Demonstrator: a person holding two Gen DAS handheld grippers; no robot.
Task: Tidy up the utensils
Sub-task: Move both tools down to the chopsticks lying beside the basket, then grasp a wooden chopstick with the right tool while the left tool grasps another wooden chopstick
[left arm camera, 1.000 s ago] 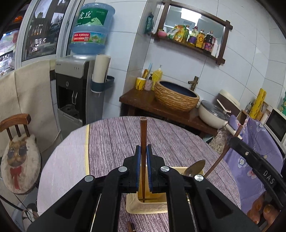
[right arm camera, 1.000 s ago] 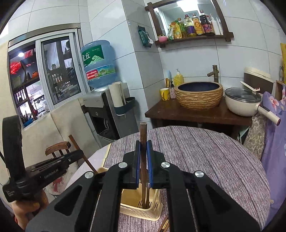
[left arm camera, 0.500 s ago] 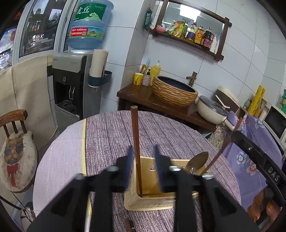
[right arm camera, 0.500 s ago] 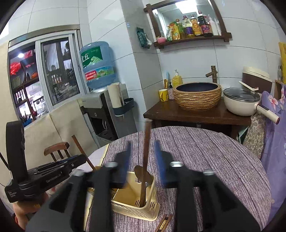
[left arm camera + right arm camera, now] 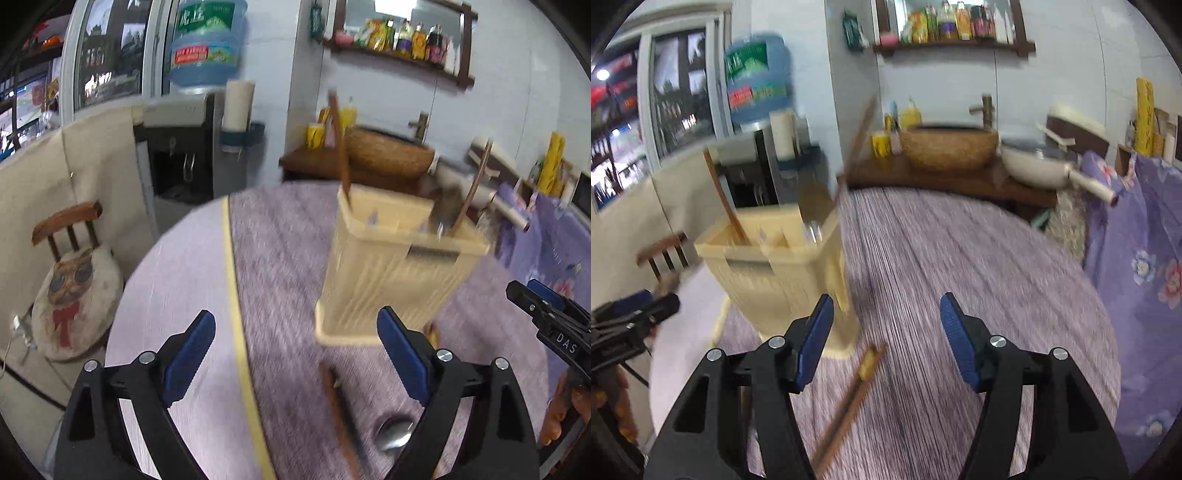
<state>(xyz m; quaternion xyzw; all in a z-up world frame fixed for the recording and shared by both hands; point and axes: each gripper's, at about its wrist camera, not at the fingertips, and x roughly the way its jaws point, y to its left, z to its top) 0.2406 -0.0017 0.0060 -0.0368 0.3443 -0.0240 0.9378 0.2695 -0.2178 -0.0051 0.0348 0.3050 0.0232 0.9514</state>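
Observation:
A cream plastic utensil holder (image 5: 388,273) stands on the round purple-clothed table; it also shows in the right wrist view (image 5: 783,273). Brown chopsticks (image 5: 341,155) and a spoon (image 5: 445,210) stand upright in it. My left gripper (image 5: 295,350) is open and empty, low over the table in front of the holder. My right gripper (image 5: 886,343) is open and empty, just right of the holder. A brown chopstick (image 5: 338,410) and a metal spoon (image 5: 393,437) lie on the cloth near me; loose chopsticks (image 5: 849,398) lie between the right gripper's fingers.
A wooden chair with a cat cushion (image 5: 74,295) stands left of the table. A water dispenser (image 5: 192,147) and a dark side table with a woven basin (image 5: 949,151) stand behind. Purple floral fabric (image 5: 1137,266) hangs at the right.
Both grippers opened and let go of their chopsticks, which now stand in the holder. Both grippers then dropped lower toward the table; the views are motion-blurred.

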